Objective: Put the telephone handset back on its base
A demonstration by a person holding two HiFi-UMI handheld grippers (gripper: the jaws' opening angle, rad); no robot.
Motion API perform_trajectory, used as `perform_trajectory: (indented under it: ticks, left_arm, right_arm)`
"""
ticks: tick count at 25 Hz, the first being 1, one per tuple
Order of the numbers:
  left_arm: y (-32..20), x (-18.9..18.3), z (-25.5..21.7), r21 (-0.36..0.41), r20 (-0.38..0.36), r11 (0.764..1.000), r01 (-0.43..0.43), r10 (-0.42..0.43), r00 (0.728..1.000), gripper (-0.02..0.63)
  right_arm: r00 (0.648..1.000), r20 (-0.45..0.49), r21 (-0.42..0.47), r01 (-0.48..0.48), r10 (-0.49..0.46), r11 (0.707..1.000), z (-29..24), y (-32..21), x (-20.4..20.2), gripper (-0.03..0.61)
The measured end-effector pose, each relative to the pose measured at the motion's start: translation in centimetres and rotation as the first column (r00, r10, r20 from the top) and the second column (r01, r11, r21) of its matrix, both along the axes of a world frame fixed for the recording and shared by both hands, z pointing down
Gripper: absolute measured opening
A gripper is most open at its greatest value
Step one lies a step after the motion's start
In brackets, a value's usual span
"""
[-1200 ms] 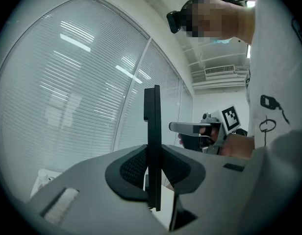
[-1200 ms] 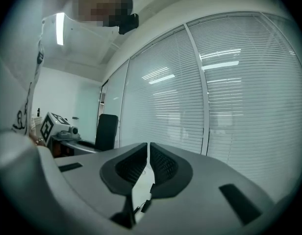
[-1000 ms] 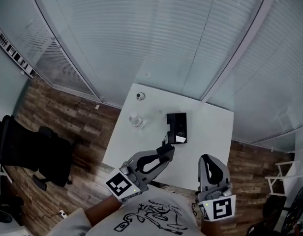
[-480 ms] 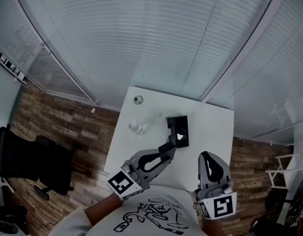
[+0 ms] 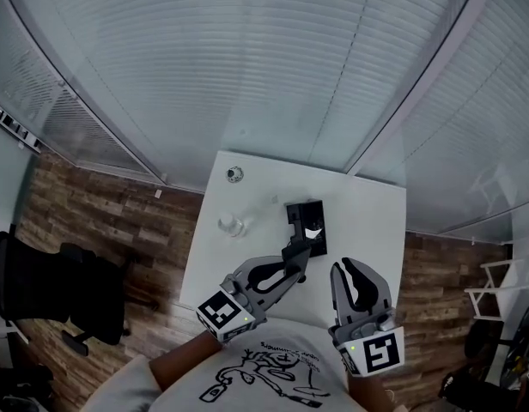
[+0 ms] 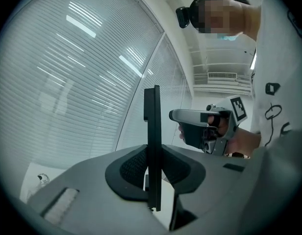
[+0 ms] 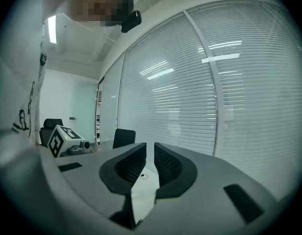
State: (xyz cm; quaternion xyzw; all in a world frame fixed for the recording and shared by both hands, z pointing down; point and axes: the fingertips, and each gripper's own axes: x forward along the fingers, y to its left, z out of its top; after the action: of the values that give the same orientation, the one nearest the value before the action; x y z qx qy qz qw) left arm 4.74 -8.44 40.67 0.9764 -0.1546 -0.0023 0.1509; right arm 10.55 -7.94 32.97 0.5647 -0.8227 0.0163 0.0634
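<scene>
Matt black plastic handset (image 5: 295, 254), smooth white tabletop (image 5: 372, 230) with a dull sheen, grained wood-plank floor (image 5: 93, 221).

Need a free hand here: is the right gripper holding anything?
No, the right gripper has its jaws nearly together with nothing between them; only the white table shows through the slit.

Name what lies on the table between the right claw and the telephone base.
Nothing: in the head view only bare white table separates the right claw from the telephone base.
</scene>
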Motion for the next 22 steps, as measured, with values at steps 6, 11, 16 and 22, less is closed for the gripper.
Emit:
perform_trajectory:
  ticks: [6,11,16,22]
  left_arm:
    - [-0.5,1.7,3.3,-0.026,0.024,0.999,-0.019,0.02,1.0,0.072]
    - [-0.2,2.6,5.6,-0.047,0.053,0.999,-0.022,0.025,0.998,0.072]
    - [-0.5,3.3,8.4,-0.064,0.081,0.998,-0.015,0.02,0.997,0.072]
    - [-0.9,4.2,11.2,-0.075,0.099,0.997,-0.029,0.036,0.994,0.072]
  right_arm:
    - [0.995,0.085,-0.089,0.067,-0.059,0.994,3.2,-1.2,-1.5,0.15]
    - [0.991,0.103,-0.144,0.097,-0.083,0.985,4.9,-2.1,-3.0,0.216]
    - [0.994,0.098,-0.241,0.075,-0.053,0.968,9.1,-3.7,-3.1,0.241]
    - [0.999,0.045,-0.338,0.025,-0.011,0.941,13.5,-4.9,-2.4,0.242]
